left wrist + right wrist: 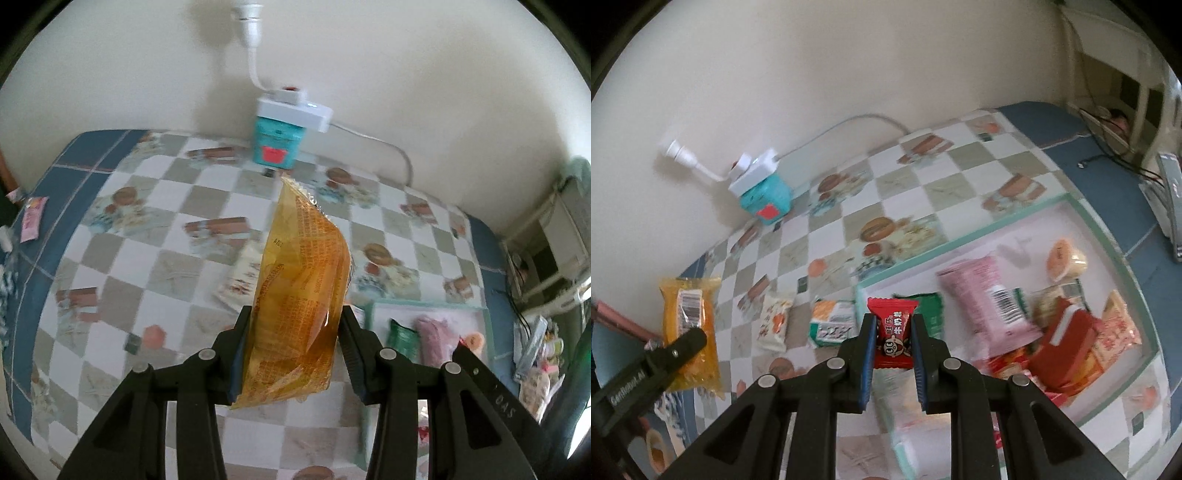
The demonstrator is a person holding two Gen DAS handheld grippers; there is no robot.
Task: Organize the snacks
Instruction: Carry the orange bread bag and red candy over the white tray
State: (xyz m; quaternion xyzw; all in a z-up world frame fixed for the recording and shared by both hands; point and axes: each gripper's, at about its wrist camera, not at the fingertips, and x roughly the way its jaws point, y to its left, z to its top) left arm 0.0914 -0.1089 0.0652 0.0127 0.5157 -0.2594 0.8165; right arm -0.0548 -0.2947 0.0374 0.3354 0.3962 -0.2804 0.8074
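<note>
In the left wrist view my left gripper (pixel 295 325) is shut on a yellow-orange snack packet (pixel 306 266), held upright above the checked tablecloth. My right gripper (pixel 893 325) is shut on a small red candy packet (pixel 892 334), hanging over the near corner of a mint-rimmed tray (pixel 960 236). In the tray lie a pink packet (pixel 982 299), a green packet (pixel 927 306), a dark red packet (pixel 1063 343) and an orange jelly cup (pixel 1060 254). The right wrist view also shows the yellow packet (pixel 690 317) at the left.
A small white packet (pixel 775 321) and a green-and-white packet (pixel 833 321) lie on the cloth left of the tray. A teal box (pixel 275 144) with a white power strip on top stands against the wall. A pink packet (pixel 33 218) lies at the table's far left edge.
</note>
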